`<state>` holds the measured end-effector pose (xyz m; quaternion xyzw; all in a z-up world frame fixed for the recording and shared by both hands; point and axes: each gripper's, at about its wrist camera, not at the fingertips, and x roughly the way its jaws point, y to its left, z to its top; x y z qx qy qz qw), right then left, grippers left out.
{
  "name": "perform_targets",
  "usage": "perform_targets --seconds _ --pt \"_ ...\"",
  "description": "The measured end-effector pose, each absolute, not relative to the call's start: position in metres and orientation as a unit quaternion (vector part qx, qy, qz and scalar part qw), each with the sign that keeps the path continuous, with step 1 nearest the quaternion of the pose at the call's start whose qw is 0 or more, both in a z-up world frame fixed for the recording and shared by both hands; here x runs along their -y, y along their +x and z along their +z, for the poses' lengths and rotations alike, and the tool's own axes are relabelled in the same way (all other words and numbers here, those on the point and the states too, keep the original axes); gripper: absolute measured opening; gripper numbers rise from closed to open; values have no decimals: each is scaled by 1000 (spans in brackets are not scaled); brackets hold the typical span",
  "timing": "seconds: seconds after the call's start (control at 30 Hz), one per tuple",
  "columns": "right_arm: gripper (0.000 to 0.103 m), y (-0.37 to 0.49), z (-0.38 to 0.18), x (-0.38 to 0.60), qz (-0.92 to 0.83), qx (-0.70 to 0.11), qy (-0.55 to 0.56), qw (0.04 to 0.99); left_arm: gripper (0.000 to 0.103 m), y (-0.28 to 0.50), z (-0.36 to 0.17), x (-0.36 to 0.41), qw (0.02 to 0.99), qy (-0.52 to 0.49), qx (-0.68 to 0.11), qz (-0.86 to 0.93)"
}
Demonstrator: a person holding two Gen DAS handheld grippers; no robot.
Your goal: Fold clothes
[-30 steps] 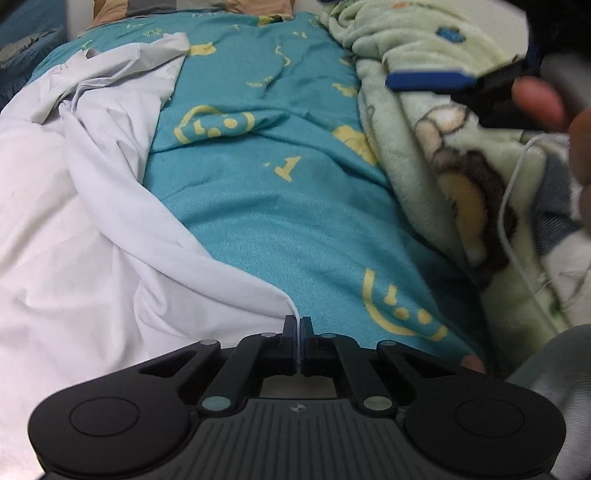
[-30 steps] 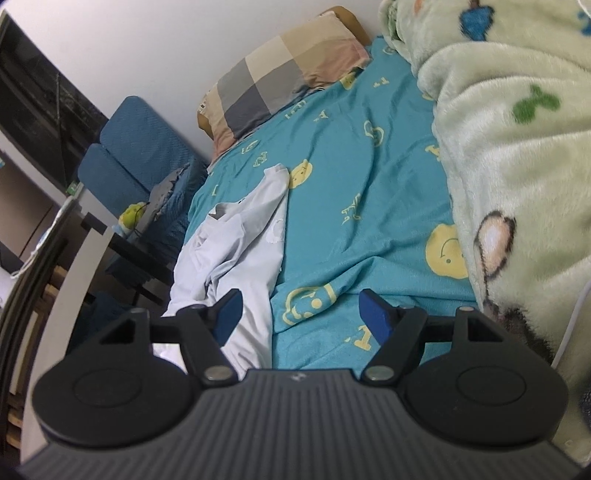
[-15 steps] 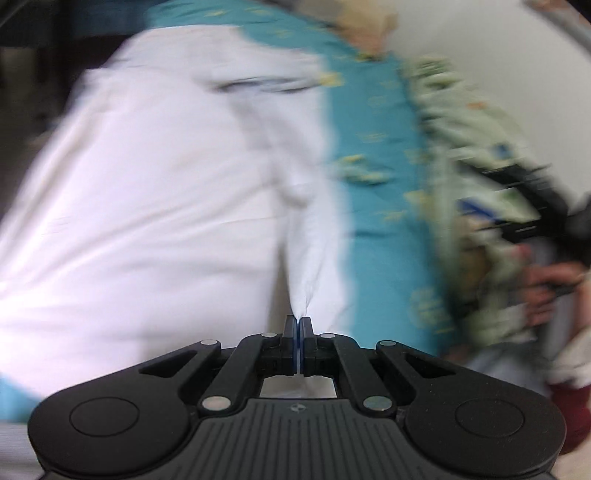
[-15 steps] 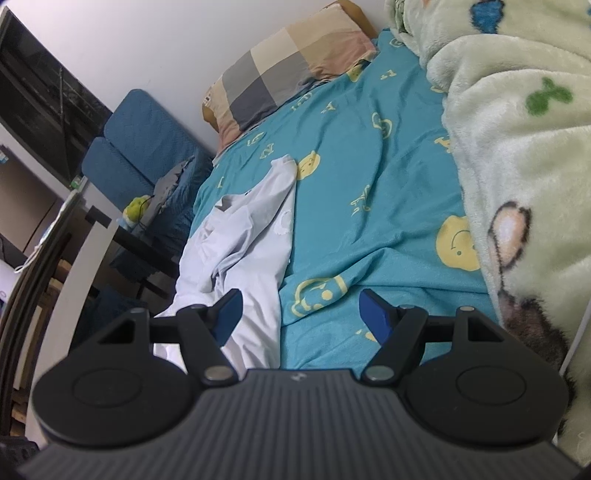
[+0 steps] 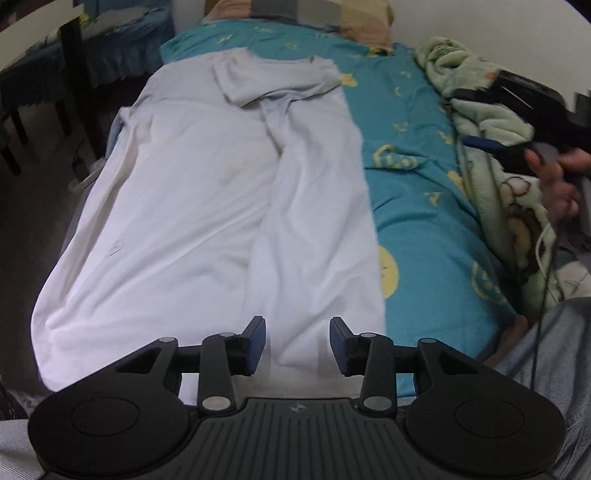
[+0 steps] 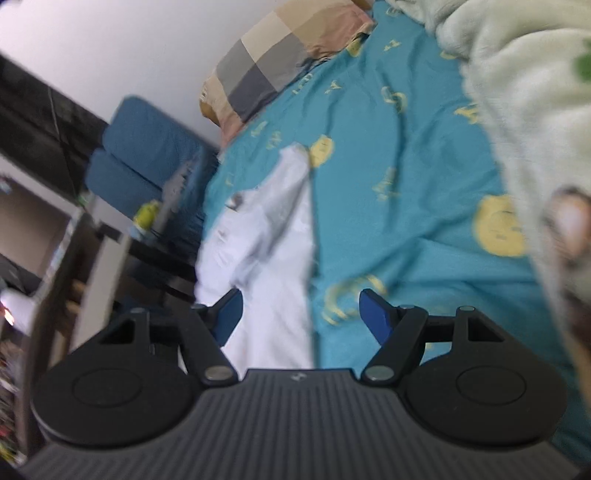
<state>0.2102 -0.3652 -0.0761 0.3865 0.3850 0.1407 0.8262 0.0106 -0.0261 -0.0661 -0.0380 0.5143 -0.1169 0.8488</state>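
White shirt (image 5: 207, 206) now freed, flat – left gripper (image 5: 297, 345) jaws just parted, right gripper (image 6: 301, 314) spread – both empty

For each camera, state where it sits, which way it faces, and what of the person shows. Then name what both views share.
Left wrist: rides the left gripper, jaws just opened and empty, looking down along the white shirt toward the pillow; right gripper and hand show.
Right wrist: rides the open right gripper, facing across the teal bedsheet; no body shows.
Shared: shirt, bedsheet, pillow, green blanket.
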Motion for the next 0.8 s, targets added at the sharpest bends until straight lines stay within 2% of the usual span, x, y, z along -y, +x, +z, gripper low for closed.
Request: perform_targets --seconds 0.13,0.47,0.7,0.77,0.8 --pt "73 270 -79 350 157 -373 384 830 54 6 -76 71 863 -12 -482 -152" --pt "72 392 -156 309 192 -383 334 839 53 18 -159 126 829 80 -530 -163" --pt "71 453 -204 298 224 -374 386 813 55 4 -175 141 828 152 -514 -163" --pt "71 461 -207 291 225 -366 383 818 53 0 -175 142 830 161 -508 -162" --pt "70 464 -206 289 225 -364 382 819 50 -1 -174 141 832 162 -506 -161"
